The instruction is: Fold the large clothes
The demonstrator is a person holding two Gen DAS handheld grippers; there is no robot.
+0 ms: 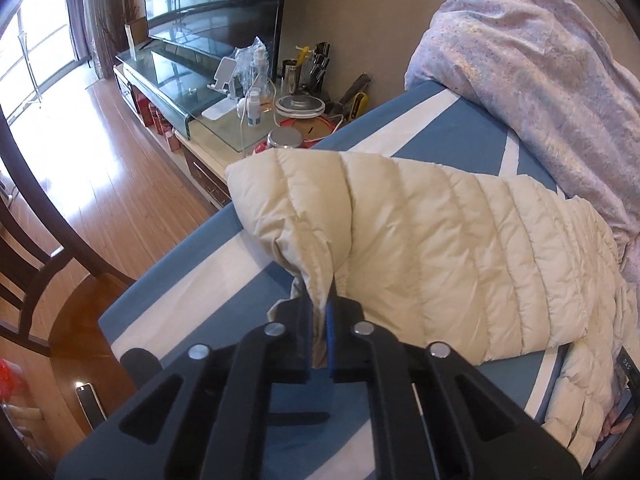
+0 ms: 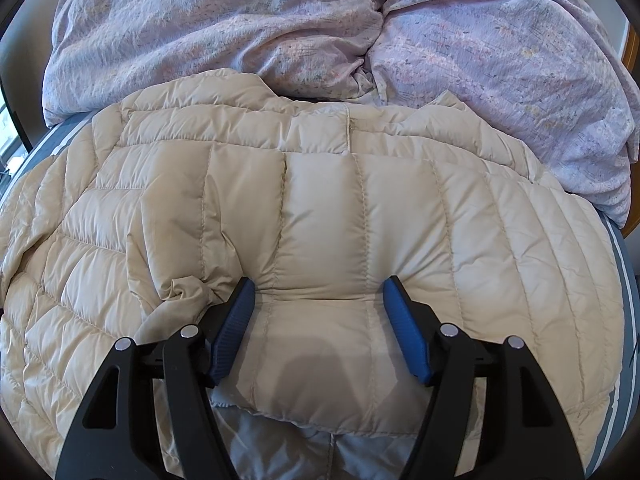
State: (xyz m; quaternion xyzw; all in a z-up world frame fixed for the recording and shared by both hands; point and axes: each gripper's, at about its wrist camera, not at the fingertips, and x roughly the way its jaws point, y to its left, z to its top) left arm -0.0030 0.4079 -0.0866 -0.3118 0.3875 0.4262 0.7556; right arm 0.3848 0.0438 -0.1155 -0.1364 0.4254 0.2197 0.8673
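Through my left camera, my left claw point(image 1: 319, 326) is clamped tight on a pinch of the cream jacket point(image 1: 460, 256), at what looks like a sleeve end or corner. The fabric bunches into a peak between the pads, so I judge this grip is meant for carrying that part over the body. The jacket lies on the blue-and-white striped bed point(image 1: 192, 280), its far end reaching the bed's edge, with the lilac duvet point(image 1: 540, 64) heaped behind it (a cluttered TV stand point(image 1: 180, 80) sits beyond the bed, well apart).

Through my right camera, my right claw point(image 2: 319, 304) stands wide, its blue pads point(image 2: 234, 328) pressed down on the jacket point(image 2: 320, 216) on either side of a quilted panel, gripping nothing. I read that as pinning: it holds the middle flat while my left side pulls. The jacket spreads across the bed point(image 2: 624, 280) below the duvet point(image 2: 280, 32), its grey lining showing at the near hem, so the fold looks barely begun.
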